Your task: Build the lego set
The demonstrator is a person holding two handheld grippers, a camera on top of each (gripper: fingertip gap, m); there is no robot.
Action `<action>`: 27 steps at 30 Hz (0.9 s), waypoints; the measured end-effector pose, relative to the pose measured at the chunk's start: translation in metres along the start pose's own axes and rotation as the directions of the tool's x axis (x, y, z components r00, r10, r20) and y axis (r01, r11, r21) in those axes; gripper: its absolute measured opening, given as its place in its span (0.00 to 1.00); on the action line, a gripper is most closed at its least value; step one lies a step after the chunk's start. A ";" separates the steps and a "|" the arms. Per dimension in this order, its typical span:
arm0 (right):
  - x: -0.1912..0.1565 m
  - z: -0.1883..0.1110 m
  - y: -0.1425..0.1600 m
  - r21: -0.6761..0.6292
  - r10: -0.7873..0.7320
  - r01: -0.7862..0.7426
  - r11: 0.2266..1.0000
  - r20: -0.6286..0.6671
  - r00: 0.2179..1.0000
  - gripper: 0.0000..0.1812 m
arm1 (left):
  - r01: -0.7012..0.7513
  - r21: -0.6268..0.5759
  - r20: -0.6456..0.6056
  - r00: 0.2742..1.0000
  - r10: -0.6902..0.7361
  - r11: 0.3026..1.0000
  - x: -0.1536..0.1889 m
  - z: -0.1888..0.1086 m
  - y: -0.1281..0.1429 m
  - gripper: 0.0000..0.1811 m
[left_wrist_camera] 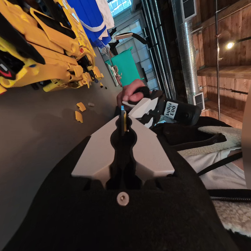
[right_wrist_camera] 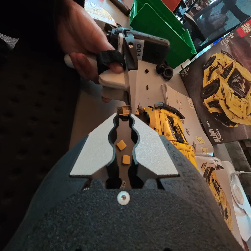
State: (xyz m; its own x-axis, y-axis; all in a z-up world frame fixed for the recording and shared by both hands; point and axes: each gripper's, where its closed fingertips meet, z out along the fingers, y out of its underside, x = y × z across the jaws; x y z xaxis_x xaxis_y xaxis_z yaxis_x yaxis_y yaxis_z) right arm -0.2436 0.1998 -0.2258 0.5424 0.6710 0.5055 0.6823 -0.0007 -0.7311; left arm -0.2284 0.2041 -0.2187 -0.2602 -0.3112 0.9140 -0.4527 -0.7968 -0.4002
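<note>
Grey counter point(right_wrist_camera: 86, 108) lies under your work, with the yellow car point(right_wrist_camera: 168, 125) and two loose yellow tiles point(right_wrist_camera: 121, 145) on it. Your left gripper point(left_wrist_camera: 124, 119) has its fingers squeezed narrow on a small yellow and grey piece point(left_wrist_camera: 123, 120), held up off the counter. Your right gripper point(right_wrist_camera: 123, 115) touches that same piece point(right_wrist_camera: 124, 110), fingers nearly closed. It looks light, hard and slippery, so pinch its flat sides gently.

Yellow lego car point(left_wrist_camera: 47, 44) blurred, cut off at upper left of the left wrist view. Small held piece point(right_wrist_camera: 124, 111) at frame centre partly hidden by the fingertips; shape unclear. Lego box point(right_wrist_camera: 222, 86) cut off at right edge. Tiny clear bit point(left_wrist_camera: 91, 104) unidentifiable.
</note>
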 end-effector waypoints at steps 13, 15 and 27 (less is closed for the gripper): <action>0.008 0.005 -0.008 -0.024 -0.066 0.070 0.997 0.130 0.989 0.08 | 0.179 0.031 -0.139 0.975 -0.173 0.983 0.004 -0.008 -0.010 0.03; 0.009 0.006 -0.007 -0.057 -0.056 0.066 0.996 0.169 0.984 0.08 | 0.187 0.038 -0.146 0.973 -0.180 0.982 0.004 -0.009 -0.011 0.03; 0.011 0.010 0.004 -0.142 -0.016 0.051 0.989 0.238 0.971 0.08 | 0.199 0.065 -0.140 0.972 -0.188 0.978 0.001 -0.011 -0.015 0.03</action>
State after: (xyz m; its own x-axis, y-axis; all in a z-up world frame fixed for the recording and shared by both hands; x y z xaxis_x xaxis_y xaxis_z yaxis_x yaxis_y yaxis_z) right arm -0.2398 0.2147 -0.2274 0.3991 0.8280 0.3939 0.7718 -0.0714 -0.6319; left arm -0.2314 0.2216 -0.2124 -0.2868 -0.0803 0.9546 -0.4389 -0.8747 -0.2054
